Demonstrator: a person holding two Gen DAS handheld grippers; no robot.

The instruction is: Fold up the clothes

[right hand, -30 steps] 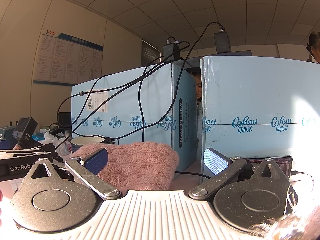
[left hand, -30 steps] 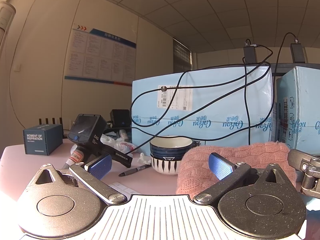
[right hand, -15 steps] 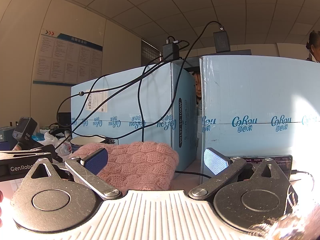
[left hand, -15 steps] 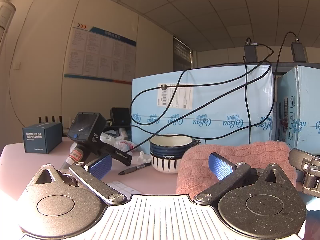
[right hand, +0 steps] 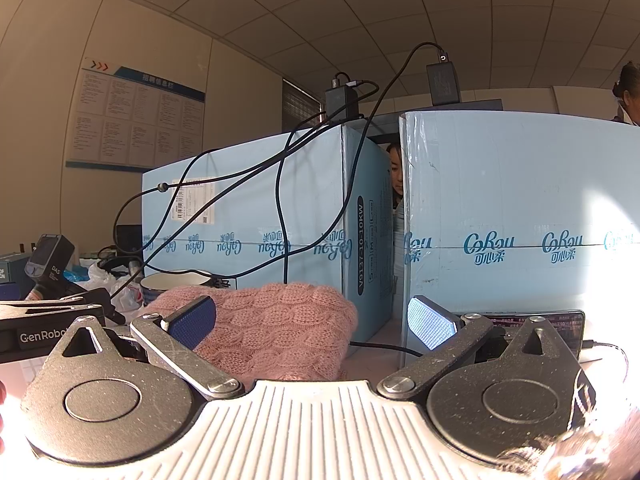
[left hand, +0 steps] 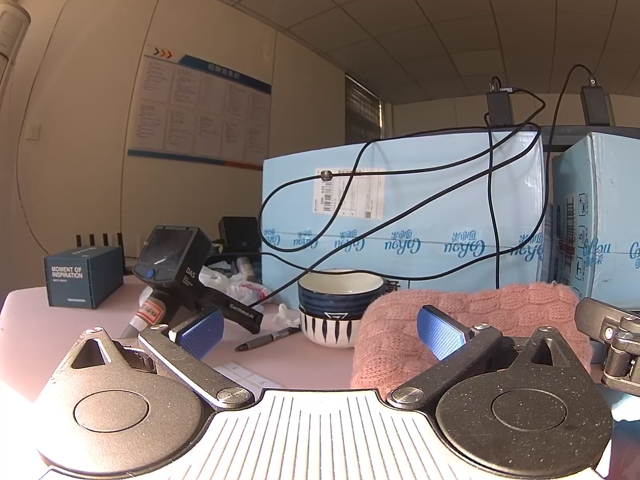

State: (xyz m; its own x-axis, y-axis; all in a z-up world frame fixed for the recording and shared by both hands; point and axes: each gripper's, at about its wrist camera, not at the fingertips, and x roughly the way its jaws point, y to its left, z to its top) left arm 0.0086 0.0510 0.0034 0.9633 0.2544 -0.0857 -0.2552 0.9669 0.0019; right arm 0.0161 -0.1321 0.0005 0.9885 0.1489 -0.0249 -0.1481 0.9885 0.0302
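Left gripper [left hand: 318, 326] and right gripper [right hand: 312, 318] both spread wide, grasping nothing, low over the pink surface [left hand: 80, 320] beside a folded pink knit sweater [right hand: 276, 320].

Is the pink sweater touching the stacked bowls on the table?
Cannot tell. In the left wrist view the sweater overlaps the bowls' right edge, so neither contact nor a gap shows plainly.

Two tall light-blue cardboard boxes [right hand: 256, 216] [right hand: 516, 216] close the back of the pale pink table [left hand: 80, 320], with only a narrow gap between them. The stacked striped ceramic bowls [left hand: 340, 308], a black marker pen [left hand: 268, 338] and a black handheld device [left hand: 176, 272] crowd the left side. Bare table stays free in front of them.
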